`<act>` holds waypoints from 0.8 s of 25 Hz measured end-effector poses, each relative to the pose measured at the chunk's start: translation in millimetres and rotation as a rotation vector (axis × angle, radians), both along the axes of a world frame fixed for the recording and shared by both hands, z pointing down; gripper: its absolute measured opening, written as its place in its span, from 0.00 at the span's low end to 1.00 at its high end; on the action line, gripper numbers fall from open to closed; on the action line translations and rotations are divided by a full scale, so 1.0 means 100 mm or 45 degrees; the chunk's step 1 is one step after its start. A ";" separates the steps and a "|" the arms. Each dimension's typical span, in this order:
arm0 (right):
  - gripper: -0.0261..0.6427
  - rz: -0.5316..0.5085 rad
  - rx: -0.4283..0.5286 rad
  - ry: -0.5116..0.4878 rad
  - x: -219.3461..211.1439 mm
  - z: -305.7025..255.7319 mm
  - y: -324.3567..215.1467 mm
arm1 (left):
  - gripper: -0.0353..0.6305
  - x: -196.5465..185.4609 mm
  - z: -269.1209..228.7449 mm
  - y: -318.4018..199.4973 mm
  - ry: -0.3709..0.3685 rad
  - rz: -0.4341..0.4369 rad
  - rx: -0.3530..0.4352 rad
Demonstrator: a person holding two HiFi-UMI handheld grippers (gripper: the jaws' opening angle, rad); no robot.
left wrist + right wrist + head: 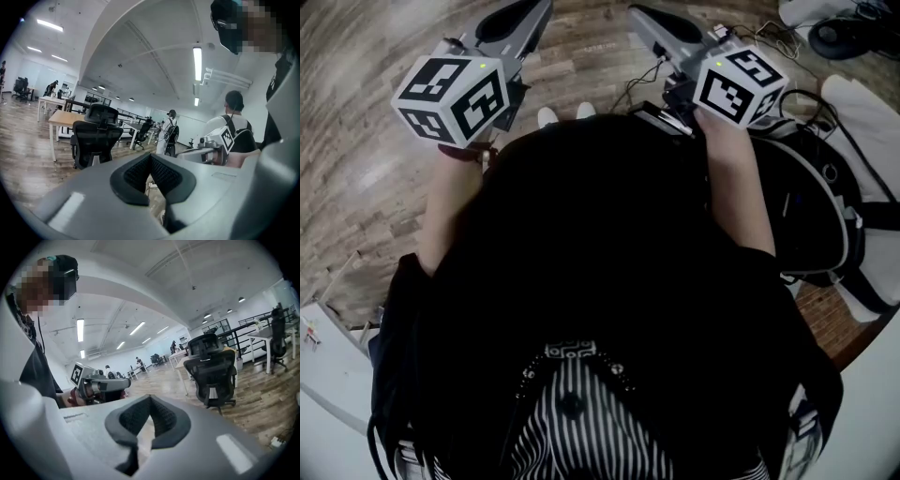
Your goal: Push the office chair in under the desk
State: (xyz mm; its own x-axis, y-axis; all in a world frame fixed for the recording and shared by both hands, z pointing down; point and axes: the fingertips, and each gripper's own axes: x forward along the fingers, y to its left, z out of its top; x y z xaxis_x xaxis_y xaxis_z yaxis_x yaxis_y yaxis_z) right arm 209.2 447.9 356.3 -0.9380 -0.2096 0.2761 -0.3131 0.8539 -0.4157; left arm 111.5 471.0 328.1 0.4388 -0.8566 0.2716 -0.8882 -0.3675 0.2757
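near: left tool (150, 157) and right tool (150, 399) both pinched closed, empty, side by side ahead of torso; probably because a push needs no grip | mid: wood floor (356, 141) | far: office chair (96, 136) well ahead, backrest toward us, standing at tabletop (63, 117) edge, not yet reached

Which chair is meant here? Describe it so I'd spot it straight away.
In the left gripper view, look across the wood floor to the nearest desk, light-topped with white legs. The black office chair stands right beside it. It is the closest and largest chair in sight; the other chairs sit far back in the room.
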 end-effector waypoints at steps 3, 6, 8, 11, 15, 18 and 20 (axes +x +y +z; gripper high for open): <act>0.04 0.020 -0.018 -0.006 0.12 -0.13 -0.08 | 0.05 0.11 -0.13 -0.04 0.006 0.008 -0.013; 0.04 0.027 -0.025 -0.018 0.13 -0.21 -0.12 | 0.05 0.13 -0.21 -0.06 0.005 0.003 -0.021; 0.04 0.033 -0.043 -0.028 0.15 -0.15 -0.18 | 0.05 0.14 -0.19 -0.10 -0.002 -0.005 -0.023; 0.04 0.040 -0.069 -0.050 0.19 -0.08 -0.30 | 0.05 0.19 -0.14 -0.21 -0.016 -0.017 -0.035; 0.04 0.052 -0.086 -0.079 0.20 -0.12 -0.49 | 0.05 0.24 -0.13 -0.33 -0.037 -0.017 -0.063; 0.04 0.090 -0.104 -0.092 0.27 -0.22 -0.64 | 0.05 0.27 -0.20 -0.41 -0.040 -0.013 -0.079; 0.04 0.113 -0.097 -0.104 0.36 -0.32 -0.66 | 0.05 0.33 -0.27 -0.41 -0.038 -0.007 -0.073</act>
